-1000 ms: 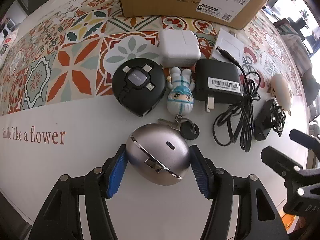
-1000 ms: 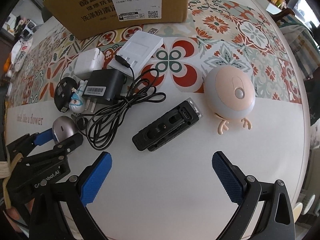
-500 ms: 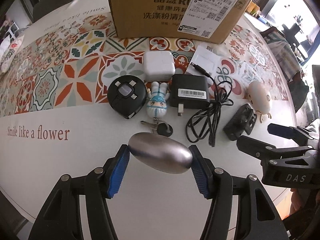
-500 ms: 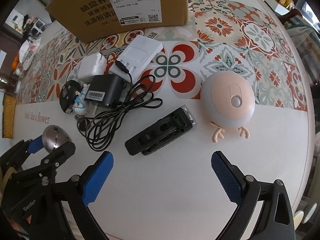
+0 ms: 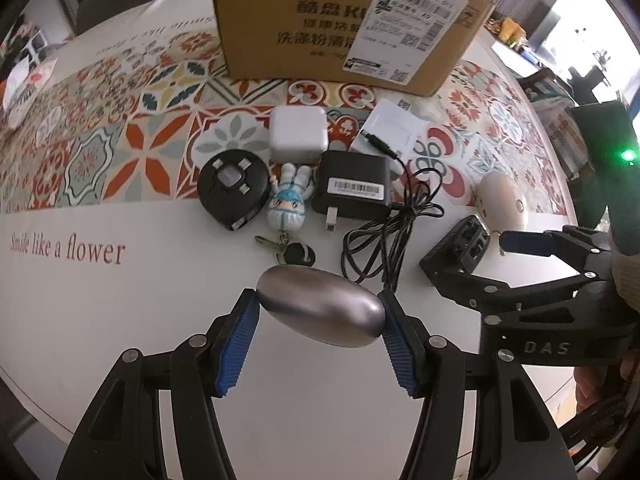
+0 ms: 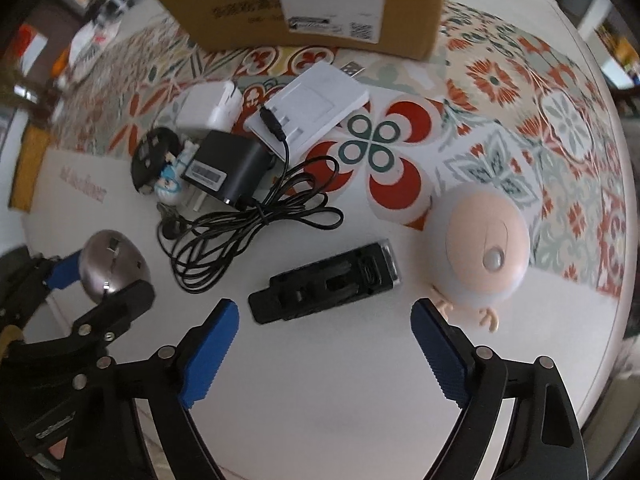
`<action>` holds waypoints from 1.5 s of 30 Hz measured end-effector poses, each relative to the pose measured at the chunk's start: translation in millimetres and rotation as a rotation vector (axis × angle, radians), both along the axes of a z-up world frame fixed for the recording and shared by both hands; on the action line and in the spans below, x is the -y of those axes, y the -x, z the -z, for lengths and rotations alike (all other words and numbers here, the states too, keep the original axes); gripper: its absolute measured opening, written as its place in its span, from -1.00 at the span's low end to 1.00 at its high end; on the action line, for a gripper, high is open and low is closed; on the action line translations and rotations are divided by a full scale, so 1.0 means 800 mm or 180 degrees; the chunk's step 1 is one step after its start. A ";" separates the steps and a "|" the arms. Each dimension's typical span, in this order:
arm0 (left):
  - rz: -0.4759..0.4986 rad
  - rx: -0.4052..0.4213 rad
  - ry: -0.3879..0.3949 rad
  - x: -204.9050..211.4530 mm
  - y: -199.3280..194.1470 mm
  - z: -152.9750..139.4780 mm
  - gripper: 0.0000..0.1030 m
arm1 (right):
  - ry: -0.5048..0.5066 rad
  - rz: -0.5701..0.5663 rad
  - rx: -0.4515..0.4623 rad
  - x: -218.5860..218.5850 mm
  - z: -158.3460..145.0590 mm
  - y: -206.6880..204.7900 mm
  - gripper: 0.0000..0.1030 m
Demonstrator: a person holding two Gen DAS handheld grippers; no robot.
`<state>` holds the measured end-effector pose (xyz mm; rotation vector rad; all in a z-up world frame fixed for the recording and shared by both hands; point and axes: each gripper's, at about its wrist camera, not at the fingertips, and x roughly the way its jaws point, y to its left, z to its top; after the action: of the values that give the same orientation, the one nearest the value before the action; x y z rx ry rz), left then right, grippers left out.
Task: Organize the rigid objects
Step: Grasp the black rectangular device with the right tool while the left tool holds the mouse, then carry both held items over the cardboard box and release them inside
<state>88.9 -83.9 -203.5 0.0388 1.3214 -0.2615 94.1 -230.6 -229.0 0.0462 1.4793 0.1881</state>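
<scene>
The left gripper (image 5: 320, 312) clamps a silver metal egg-shaped object (image 5: 320, 306) between its pads, while the right gripper's (image 6: 325, 334) closing jaws apparently hover above a black rectangular clip (image 6: 326, 282).

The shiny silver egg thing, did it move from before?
Yes. The silver egg, held in the left gripper, has lifted off the table, away from the key.

Along the tablecloth's (image 5: 80, 320) white left border you can read "Smile like a flower" in red-brown script, and the same line runs mirrored at its far edge. The cardboard box (image 5: 256, 20) at the far edge carries bold Chinese characters beside the letters "K" and a white shipping label (image 5: 408, 24) whose print is too small to read. Your right gripper's (image 5: 520, 248) black body bears "DAS"; the barcode sticker on the black power adapter (image 5: 354, 188) is illegible.
</scene>
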 end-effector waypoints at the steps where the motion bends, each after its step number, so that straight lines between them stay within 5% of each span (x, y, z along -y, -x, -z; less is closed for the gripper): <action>1: -0.0034 -0.0023 -0.0006 -0.001 -0.001 0.003 0.16 | 0.0049 -0.0058 -0.0011 -0.003 0.003 -0.004 0.71; 9: -0.0160 -0.0049 -0.0071 -0.009 -0.004 0.010 0.16 | 0.0219 -0.0283 -0.0082 -0.024 0.028 -0.018 0.62; 20: -0.0081 0.0042 -0.0080 -0.009 -0.007 -0.001 0.16 | 0.0207 -0.0086 0.0001 -0.026 0.027 -0.016 0.47; 45: 0.0292 0.0777 0.0071 -0.004 -0.040 -0.117 0.16 | 0.0017 0.0634 0.0834 -0.002 -0.118 -0.012 0.48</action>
<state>121.2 -81.0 -110.1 0.1094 1.0751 -0.3386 103.5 -228.6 -134.6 0.1582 1.2054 0.0267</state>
